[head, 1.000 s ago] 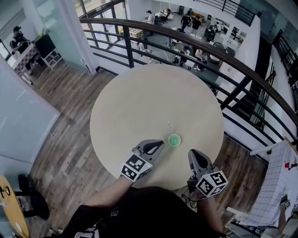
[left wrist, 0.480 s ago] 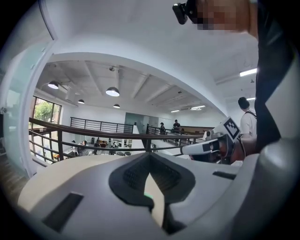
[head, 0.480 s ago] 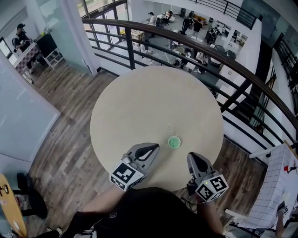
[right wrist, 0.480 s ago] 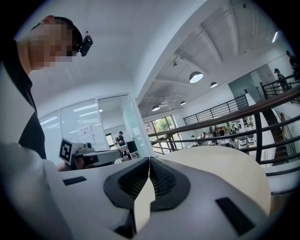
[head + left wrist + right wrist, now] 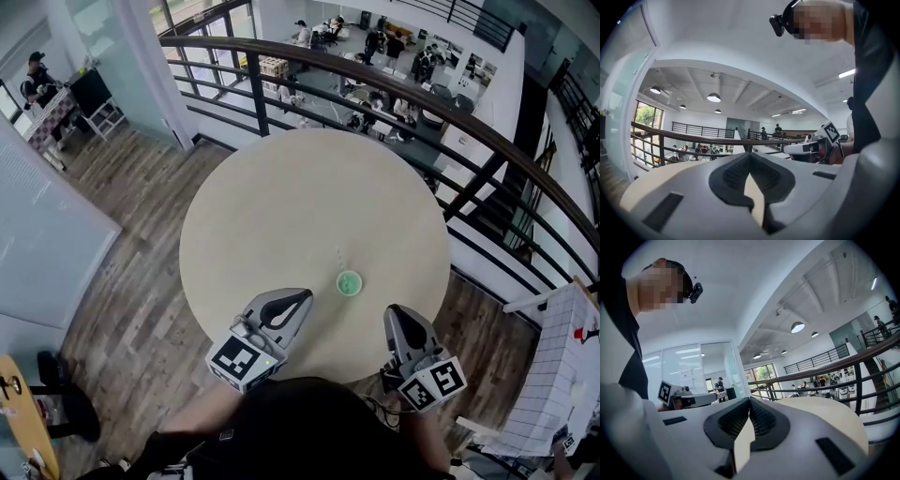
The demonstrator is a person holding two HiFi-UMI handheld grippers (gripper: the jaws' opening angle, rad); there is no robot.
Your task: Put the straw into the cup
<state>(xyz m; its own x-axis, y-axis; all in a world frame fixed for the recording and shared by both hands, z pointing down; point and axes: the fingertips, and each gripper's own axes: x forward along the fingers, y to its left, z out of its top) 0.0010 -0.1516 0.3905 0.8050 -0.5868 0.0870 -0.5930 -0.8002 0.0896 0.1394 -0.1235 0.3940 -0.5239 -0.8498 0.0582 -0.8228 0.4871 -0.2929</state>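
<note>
A small green cup [image 5: 349, 282] stands on the round beige table [image 5: 281, 206], near its front edge. A thin pale straw [image 5: 340, 258] rises out of the cup. My left gripper [image 5: 304, 298] hovers a short way left of the cup, shut and empty. My right gripper [image 5: 393, 314] is to the cup's right and nearer the person, also shut with nothing in it. In the left gripper view the left gripper [image 5: 750, 155] has its jaws together, as does the right gripper [image 5: 750, 400] in the right gripper view. Neither gripper view shows the cup.
A dark metal railing [image 5: 469, 122] curves round the far side of the table, with a lower floor and people beyond it. Wooden flooring [image 5: 131, 234] lies to the left. The person's dark-clothed body fills the bottom edge.
Both grippers have drawn back from the cup toward the person, the left one also shifting left. The cup and straw have stayed in place.
</note>
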